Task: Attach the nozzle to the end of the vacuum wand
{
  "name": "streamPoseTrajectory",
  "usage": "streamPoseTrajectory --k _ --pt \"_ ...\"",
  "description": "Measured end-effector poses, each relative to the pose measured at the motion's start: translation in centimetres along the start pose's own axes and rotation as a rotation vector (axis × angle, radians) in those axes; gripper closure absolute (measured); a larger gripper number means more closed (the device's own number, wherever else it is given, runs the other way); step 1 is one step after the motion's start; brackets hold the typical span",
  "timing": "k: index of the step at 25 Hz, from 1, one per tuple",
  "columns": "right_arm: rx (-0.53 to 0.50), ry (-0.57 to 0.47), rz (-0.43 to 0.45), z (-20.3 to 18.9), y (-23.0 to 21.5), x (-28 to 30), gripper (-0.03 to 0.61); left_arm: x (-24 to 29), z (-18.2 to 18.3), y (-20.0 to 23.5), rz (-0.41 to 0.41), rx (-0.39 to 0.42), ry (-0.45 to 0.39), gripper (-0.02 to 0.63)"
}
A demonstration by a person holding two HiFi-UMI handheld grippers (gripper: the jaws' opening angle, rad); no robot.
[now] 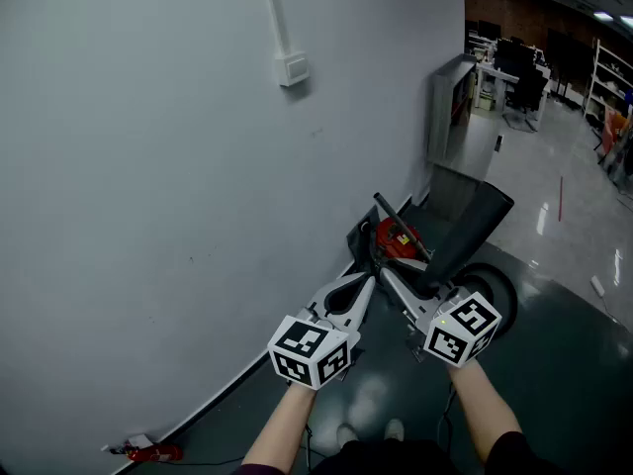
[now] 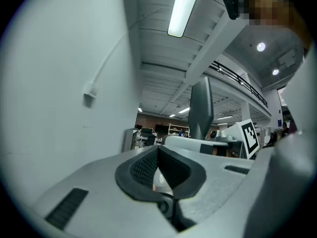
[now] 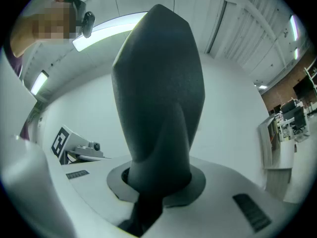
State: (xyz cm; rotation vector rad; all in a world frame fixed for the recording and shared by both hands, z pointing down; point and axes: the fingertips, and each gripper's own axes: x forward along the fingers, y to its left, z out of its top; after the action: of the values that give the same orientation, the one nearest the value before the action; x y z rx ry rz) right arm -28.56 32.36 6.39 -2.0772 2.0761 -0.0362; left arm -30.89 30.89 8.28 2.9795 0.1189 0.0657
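My right gripper is shut on the narrow end of the dark grey nozzle, which fans out up and to the right. In the right gripper view the nozzle rises straight out of the closed right gripper. The left gripper sits just left of it, shut with nothing between its pads. In the left gripper view the nozzle stands beyond the left gripper. The red vacuum body with its thin black wand lies on the floor behind both grippers.
A pale wall runs along the left with a small junction box on it. A grey cabinet stands at the wall's far end. A round dark vacuum part lies by the nozzle. A small red item rests at the wall's foot.
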Motion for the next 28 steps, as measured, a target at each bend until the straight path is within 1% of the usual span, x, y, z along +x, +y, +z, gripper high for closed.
streamPoseTrajectory --k 9,14,18,25,28 --pt "0.018 -0.002 0.000 -0.3 -1.3 -1.2 0.518 0.7 -1.0 -0.5 0.017 -0.016 0.016 0.610" --pt "0.067 -0.013 0.013 -0.5 -1.8 -1.4 0.518 0.9 -1.3 -0.4 0.026 -0.021 0.017 0.610" --pt "0.073 -0.002 0.014 -0.8 -2.7 -2.1 0.518 1.9 -1.9 -0.7 0.029 -0.035 0.024 0.610" --pt "0.087 0.004 -0.007 -0.8 -5.8 -4.5 0.518 4.6 -3.3 -2.2 0.028 -0.057 0.039 0.610" --pt "0.106 0.006 0.001 -0.6 -7.4 -5.8 0.518 6.2 -3.6 -2.9 0.030 -0.069 0.040 0.611"
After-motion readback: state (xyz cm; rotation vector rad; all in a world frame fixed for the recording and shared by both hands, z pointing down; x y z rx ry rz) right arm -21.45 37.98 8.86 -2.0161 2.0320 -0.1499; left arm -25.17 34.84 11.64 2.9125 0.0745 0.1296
